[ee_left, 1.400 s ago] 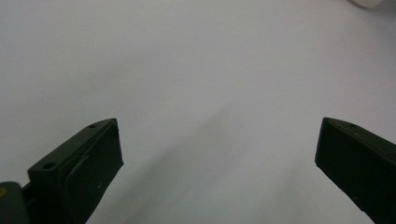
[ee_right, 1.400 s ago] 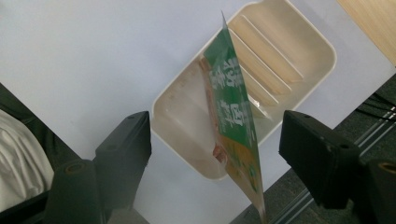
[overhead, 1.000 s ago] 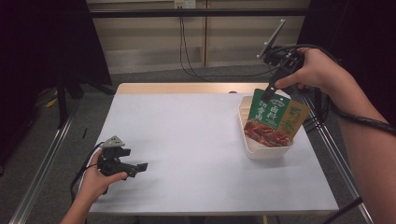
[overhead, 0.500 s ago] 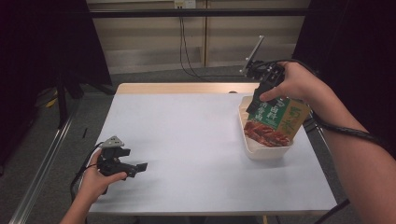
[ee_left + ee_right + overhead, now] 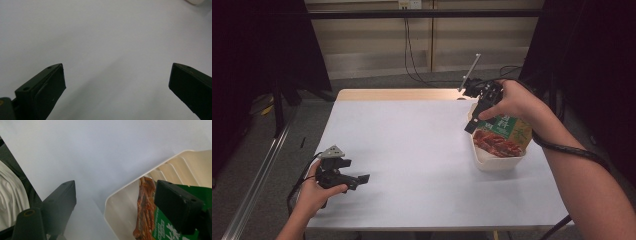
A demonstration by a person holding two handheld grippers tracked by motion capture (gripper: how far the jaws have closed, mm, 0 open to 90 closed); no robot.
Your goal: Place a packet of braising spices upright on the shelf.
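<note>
I see the white rectangular table (image 5: 422,165) across the middle of the high view, its pale wooden far edge showing. At centre right sits a cream plastic ribbed tray (image 5: 492,161) holding a green-and-red printed snack packet (image 5: 504,135) that leans against its wall. My right gripper (image 5: 117,195) hangs over the tray's near-left corner, jaws wide apart — one outside the rim, one above the packet. My left gripper (image 5: 354,179) rests at lower left, jaws spread, nothing between them.

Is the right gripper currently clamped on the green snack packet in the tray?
No, the right gripper stands open, its jaws straddling the tray rim beside the green packet.
</note>
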